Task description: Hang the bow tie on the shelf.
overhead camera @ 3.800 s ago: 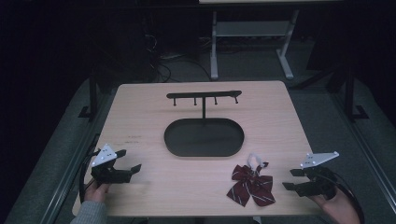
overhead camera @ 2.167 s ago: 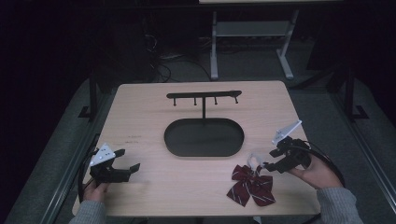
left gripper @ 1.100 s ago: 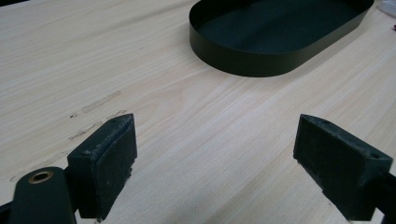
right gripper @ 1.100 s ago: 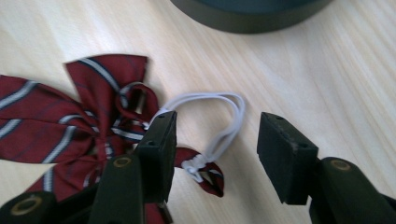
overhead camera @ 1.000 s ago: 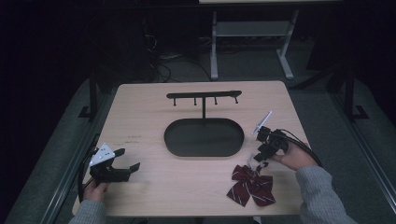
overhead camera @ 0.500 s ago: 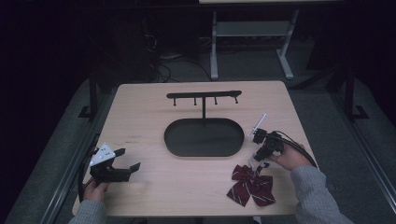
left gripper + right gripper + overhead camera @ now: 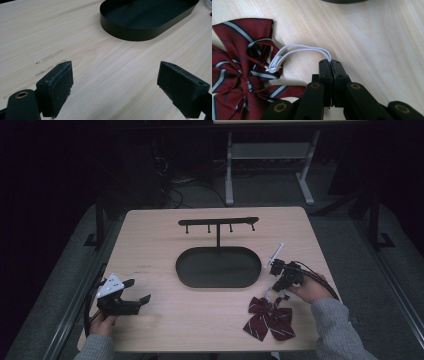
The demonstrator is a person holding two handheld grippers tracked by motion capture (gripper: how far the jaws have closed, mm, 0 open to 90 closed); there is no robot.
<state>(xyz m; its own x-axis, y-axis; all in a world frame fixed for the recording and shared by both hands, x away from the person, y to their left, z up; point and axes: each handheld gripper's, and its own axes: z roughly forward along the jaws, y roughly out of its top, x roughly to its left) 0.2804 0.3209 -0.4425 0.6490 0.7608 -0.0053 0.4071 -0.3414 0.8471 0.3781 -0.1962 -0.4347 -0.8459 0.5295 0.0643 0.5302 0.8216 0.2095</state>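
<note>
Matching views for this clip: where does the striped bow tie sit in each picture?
High view: the bow tie lies at lower right on the table, just below the right gripper.
Left gripper view: not in it.
Right gripper view: it lies at the left, its white elastic loop pinched between the jaws.
Shared landmark: the black oval tray, whose edge shows at the top of the right gripper view.
</note>
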